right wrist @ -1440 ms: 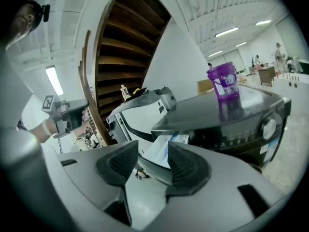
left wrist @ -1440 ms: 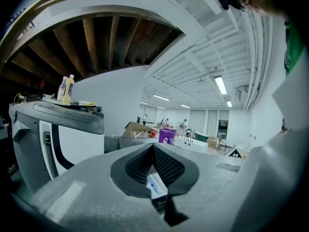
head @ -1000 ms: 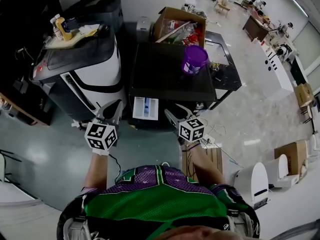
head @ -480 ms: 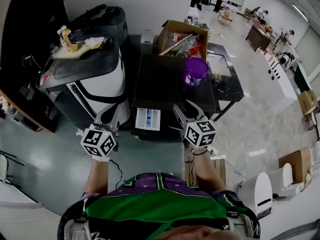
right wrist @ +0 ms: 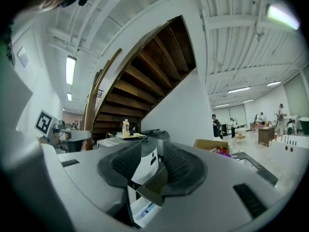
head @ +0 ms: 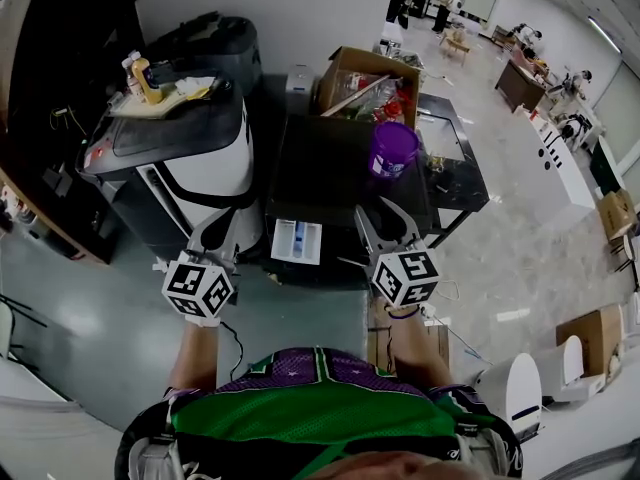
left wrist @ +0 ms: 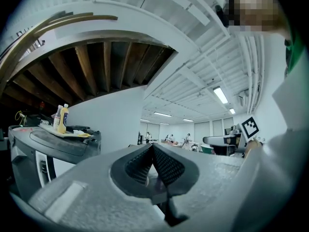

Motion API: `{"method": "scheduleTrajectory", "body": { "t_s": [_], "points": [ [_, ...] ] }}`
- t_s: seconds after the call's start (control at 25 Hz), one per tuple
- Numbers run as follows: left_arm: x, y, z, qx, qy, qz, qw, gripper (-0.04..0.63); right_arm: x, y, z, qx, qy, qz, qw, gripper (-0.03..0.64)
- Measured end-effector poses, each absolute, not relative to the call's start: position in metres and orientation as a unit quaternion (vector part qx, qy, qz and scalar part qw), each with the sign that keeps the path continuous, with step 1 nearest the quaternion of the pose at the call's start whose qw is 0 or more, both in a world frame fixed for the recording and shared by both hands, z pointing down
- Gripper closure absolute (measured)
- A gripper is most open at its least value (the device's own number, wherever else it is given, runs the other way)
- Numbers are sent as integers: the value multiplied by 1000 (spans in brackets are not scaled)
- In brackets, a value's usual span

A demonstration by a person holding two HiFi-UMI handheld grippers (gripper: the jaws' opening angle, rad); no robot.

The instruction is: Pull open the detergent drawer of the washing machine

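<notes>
Presently, the detergent drawer point(head: 296, 241) is seen pulled out of the front of the washing machine point(head: 320, 163), between the two grippers. The left gripper point(head: 222, 226) is held closed on nothing. The right gripper point(head: 380, 213) is held with jaws apart and empty, these having just been closing.

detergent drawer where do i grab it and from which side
Probably the front lip of the detergent drawer, coming in level from the front. It juts out of the washing machine with its tray facing up, so that outer edge is the freest part to pinch.
</notes>
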State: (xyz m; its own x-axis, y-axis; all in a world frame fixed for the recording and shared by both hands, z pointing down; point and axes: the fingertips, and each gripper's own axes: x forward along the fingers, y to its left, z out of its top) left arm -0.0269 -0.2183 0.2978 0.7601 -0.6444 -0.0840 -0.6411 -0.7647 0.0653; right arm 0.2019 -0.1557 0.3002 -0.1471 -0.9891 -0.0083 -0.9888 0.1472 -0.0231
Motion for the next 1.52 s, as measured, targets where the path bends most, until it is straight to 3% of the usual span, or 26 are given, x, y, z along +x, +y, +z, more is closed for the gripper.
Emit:
{"method": "scheduleTrajectory", "body": {
  "t_s": [0.64, 1.52],
  "points": [
    [-24, -211, 296, 937, -345, -53, 15, 580, 194, -155, 294, -637, 770, -7, 22, 577],
    [-18, -201, 300, 942, -333, -43, 15, 580, 189, -147, 289, -640, 768, 8, 19, 615]
  ]
}}
